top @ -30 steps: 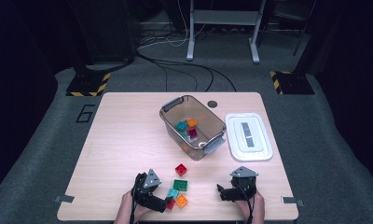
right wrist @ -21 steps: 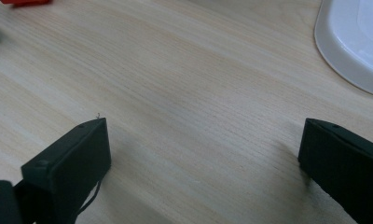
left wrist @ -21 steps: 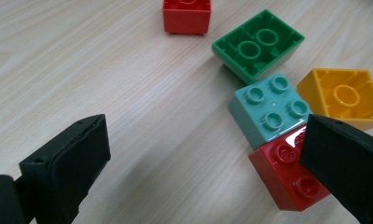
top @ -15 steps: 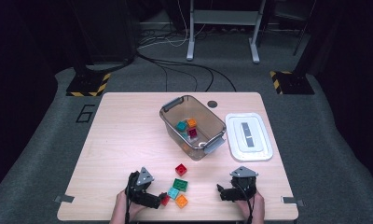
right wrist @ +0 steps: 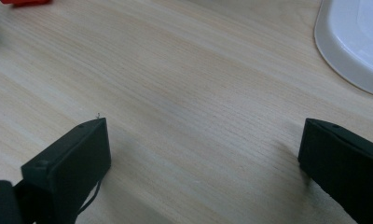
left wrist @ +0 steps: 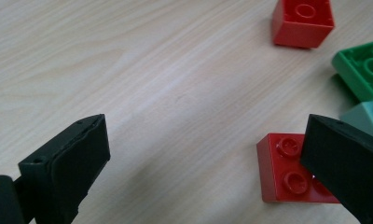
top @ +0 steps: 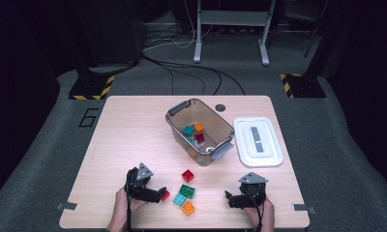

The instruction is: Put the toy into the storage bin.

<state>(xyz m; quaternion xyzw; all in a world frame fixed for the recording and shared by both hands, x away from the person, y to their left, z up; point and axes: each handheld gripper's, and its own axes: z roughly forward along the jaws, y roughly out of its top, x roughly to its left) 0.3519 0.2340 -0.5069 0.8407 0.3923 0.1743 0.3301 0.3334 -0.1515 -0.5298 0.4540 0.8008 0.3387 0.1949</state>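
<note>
Left claw (top: 158, 195) (spread wide) has reached the red brick (left wrist: 292, 169); bin (top: 215, 142) holds three.

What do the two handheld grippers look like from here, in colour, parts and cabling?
Both the left gripper and right gripper are black, each topped by a grey three-cornered plate with a dark cable trailing back. Their jaws are blocky, matte black wedges. No sleeves are visible at the wrists.

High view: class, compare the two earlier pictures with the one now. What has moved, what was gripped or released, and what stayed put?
The left claw has pulled back toward the person and the table's left; its jaws stand open beside the nearer red brick, gripping nothing. The right claw stayed where it was, open over bare table. The loose bricks, the clear bin and the white lid have not visibly moved.
</note>
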